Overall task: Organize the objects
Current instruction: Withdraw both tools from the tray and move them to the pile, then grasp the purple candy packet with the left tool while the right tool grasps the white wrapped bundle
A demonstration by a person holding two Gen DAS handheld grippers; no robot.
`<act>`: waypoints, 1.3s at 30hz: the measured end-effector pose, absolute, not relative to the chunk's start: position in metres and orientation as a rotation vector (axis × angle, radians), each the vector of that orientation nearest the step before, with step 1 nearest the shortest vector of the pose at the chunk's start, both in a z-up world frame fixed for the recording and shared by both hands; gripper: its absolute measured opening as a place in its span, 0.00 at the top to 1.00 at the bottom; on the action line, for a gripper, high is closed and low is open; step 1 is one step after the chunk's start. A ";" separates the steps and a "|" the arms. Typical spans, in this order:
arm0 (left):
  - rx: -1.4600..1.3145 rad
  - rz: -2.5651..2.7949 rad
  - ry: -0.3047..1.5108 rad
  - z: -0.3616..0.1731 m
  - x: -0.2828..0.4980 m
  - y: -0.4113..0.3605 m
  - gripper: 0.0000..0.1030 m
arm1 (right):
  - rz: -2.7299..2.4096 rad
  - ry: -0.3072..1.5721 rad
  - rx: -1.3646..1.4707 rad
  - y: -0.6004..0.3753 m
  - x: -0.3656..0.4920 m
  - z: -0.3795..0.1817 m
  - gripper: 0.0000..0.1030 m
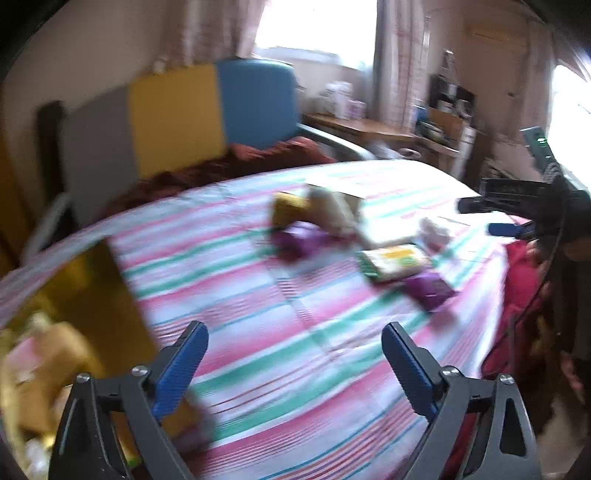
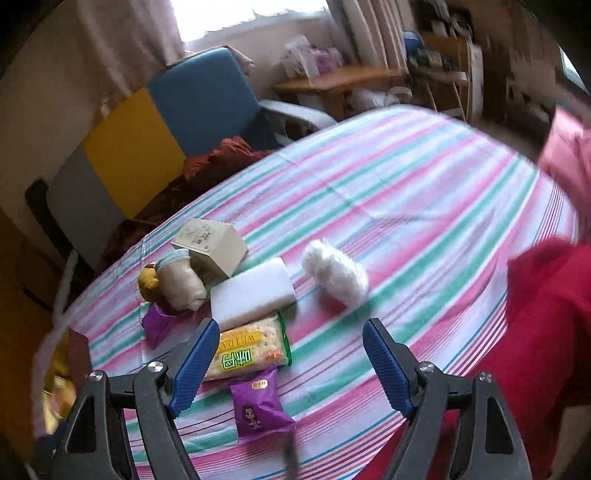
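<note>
Box (image 1: 55, 332) beside left claw (image 1: 293, 363) blurred, contents unreadable.

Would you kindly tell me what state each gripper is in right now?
Left gripper: open, holding nothing.
Right gripper: open, holding nothing.

Daylight floods a curtained window (image 2: 251, 14) above a blue chair (image 2: 207, 99), wooden desk (image 2: 340, 79) and striped tablecloth (image 2: 406, 192).
</note>
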State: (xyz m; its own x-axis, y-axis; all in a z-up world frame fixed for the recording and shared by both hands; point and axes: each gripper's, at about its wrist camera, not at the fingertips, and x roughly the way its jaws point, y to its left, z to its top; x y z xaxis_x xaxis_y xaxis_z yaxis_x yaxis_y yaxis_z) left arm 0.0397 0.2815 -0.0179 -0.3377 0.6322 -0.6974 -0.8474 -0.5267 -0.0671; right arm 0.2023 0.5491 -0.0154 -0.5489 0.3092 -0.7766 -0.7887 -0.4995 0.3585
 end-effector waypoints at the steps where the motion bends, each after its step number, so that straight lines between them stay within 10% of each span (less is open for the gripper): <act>1: -0.862 1.944 0.379 -0.021 0.040 0.291 0.14 | 2.086 0.977 -0.843 0.551 0.204 -0.017 0.21; 8: -1.030 1.737 0.319 -0.047 0.040 0.358 0.36 | 2.155 1.067 -0.807 0.553 0.205 -0.019 0.21; 23: -1.233 1.576 0.319 -0.081 0.064 0.460 0.31 | 2.239 1.203 -0.703 0.557 0.215 -0.020 0.21; 29: -1.101 1.602 0.396 -0.084 0.073 0.448 0.58 | 2.247 1.207 -0.714 0.557 0.213 -0.021 0.21; 39: -1.043 1.636 0.381 -0.082 0.060 0.370 0.58 | 2.214 1.193 -0.798 0.558 0.207 -0.025 0.21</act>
